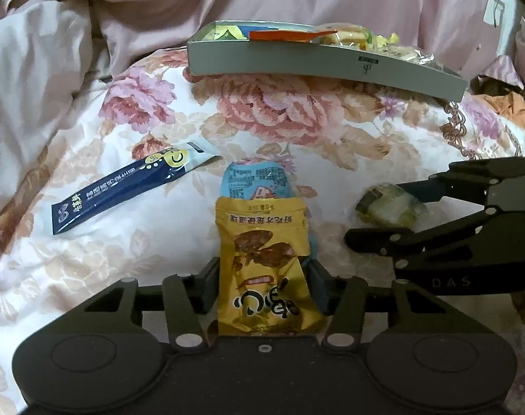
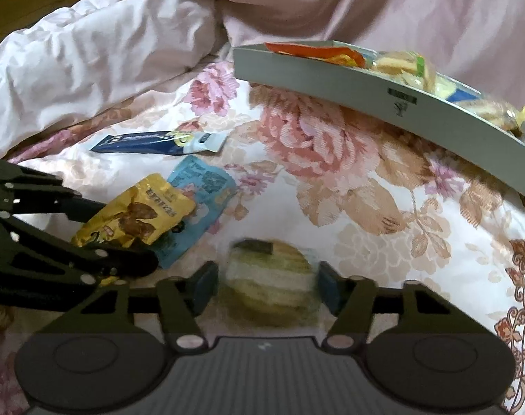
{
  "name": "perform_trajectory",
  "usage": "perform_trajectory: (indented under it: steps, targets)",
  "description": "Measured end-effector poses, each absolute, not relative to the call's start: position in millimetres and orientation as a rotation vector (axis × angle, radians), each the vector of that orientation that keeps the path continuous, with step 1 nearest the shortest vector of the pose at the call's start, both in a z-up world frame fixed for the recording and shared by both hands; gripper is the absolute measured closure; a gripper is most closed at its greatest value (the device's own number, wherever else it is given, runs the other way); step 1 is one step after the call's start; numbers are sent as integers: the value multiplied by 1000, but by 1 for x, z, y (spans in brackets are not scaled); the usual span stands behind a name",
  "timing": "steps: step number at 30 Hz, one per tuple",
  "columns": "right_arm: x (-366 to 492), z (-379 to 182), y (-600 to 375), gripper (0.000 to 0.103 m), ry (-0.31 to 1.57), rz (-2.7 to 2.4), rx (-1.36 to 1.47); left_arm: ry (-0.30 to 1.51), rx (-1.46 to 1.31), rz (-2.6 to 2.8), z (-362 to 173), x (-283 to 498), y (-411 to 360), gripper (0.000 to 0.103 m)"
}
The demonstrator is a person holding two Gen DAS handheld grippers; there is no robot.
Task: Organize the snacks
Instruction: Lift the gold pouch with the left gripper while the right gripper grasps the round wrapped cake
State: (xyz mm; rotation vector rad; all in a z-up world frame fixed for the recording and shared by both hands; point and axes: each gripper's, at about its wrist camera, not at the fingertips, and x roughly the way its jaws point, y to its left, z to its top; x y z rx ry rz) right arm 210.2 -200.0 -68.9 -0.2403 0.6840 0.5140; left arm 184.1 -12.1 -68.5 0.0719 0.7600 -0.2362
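Blurred pale packet (image 2: 271,276) sits between right gripper (image 2: 269,285) pads, contact unclear; left gripper (image 1: 264,285) clamps yellow pouch (image 1: 265,269), hiding blue pouch (image 1: 255,181).

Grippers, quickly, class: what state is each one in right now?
Left gripper: closed on the yellow snack packet.
Right gripper: fingers either side of the clear-wrapped snack; whether they grip it cannot be told.

Floral bedspread (image 1: 297,110), pink/peach blooms on white, spread flat across foreground. Rumpled plain pink duvet (image 2: 100,58) bunched behind & to left. Brown wood edge (image 2: 37,3) top left corner, partly hidden.
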Motion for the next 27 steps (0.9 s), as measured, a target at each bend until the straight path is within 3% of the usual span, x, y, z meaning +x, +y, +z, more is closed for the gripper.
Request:
perform_trajectory:
  steps: [11, 27]
  targets:
    - [195, -64, -187, 47, 570, 519, -339, 706, 48, -194, -68, 178, -14, 56]
    - [199, -36, -213, 47, 394, 400, -253, 510, -101, -141, -44, 172, -11, 56]
